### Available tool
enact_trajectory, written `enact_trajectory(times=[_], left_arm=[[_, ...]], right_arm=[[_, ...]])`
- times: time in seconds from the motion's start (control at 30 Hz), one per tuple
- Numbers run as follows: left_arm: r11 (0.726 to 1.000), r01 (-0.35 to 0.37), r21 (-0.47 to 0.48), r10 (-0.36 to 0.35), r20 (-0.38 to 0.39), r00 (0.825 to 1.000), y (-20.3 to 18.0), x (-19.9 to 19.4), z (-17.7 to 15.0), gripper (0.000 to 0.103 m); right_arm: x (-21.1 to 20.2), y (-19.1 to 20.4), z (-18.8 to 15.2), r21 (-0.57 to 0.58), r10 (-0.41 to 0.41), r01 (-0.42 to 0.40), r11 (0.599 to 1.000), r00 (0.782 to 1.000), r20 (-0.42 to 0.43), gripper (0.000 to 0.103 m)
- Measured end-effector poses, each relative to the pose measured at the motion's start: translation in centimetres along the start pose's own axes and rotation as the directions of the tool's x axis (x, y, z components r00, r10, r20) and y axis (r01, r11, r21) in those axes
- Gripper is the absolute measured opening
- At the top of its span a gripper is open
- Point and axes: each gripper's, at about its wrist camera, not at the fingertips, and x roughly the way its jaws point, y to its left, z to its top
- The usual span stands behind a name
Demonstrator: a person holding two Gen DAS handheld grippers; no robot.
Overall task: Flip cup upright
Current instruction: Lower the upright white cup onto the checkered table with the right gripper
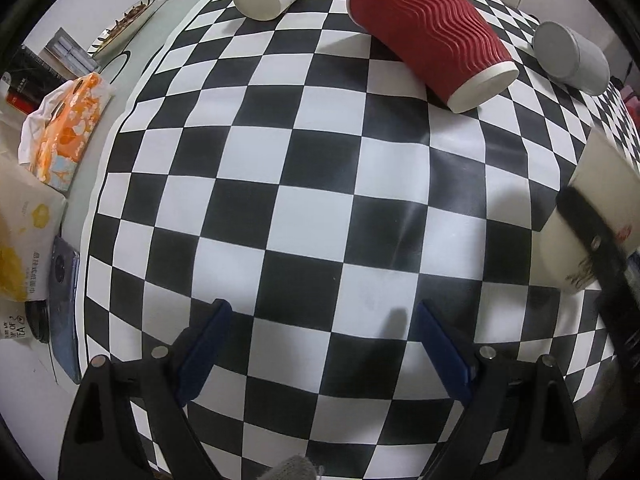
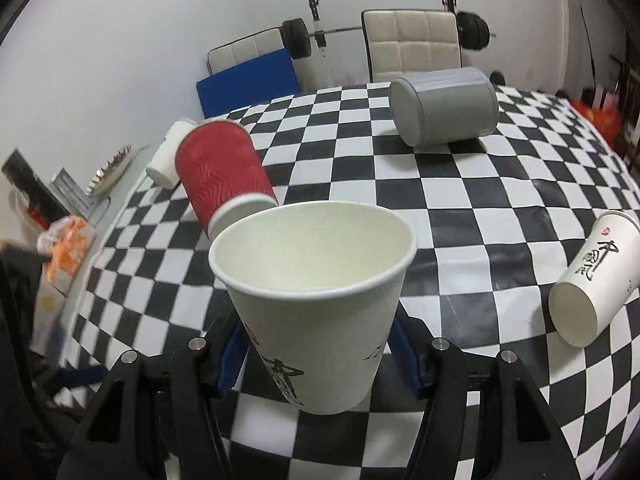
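Cup (image 2: 316, 304), white paper with black calligraphy, was held in the right gripper (image 2: 316, 352), its jaws closed against the lower wall from both sides. Mouth faced up and slightly toward the camera; the body leaned a little. It appeared to be lifted above the checkered tablecloth (image 2: 460, 216), though contact at the base was hidden by the fingers. In the left wrist view the same cup (image 1: 576, 216) showed at the right edge with a black finger across it.

The left gripper (image 1: 320, 356) hovered over bare cloth, jaws spread, gripping nothing.

Judgement: the step in hand was setting the cup down on its base. Done well, it called for levelling the wrist until the rim sat horizontal, lowering straight to a free patch of cloth, and releasing only once the base bore flat; a release while tilted risked a topple.

Nearby lay a red ribbed cup (image 2: 224, 176) on its side just beyond, a grey container (image 2: 444, 108) further back, and another printed cup (image 2: 592, 280) to the right, all well apart from the likely landing spot.
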Motion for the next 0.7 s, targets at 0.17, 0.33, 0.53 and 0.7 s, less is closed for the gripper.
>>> enact_trajectory(times=[0.17, 0.33, 0.53, 0.7], left_arm=[[1.0, 0.003, -0.005, -0.003, -0.003, 1.0, 0.7, 0.3, -0.9, 0.093], [1.0, 0.004, -0.01, -0.004, 0.015, 1.0, 1.0, -0.4, -2.0, 0.093], [1.0, -0.006, 0.003, 0.006, 0.087, 0.996, 1.2, -2.8, -3.4, 0.093], [1.0, -0.001, 0.0, 0.001, 0.176, 0.984, 1.7, -6.0, -4.3, 0.096]], right_arm=[[-0.8, 0.3, -1.6, -0.028, -0.016, 0.016, 0.999, 1.0, -0.014, 0.065], [-1.4, 0.4, -2.5, -0.038, -0.023, 0.021, 0.999, 0.998, -0.064, 0.071], [-3.3, 0.2, -3.3, -0.041, -0.076, 0.072, 0.997, 0.99, -0.116, 0.088], [-5.9, -0.9, -4.3, -0.022, -0.139, 0.137, 0.99, 0.98, -0.146, 0.091]])
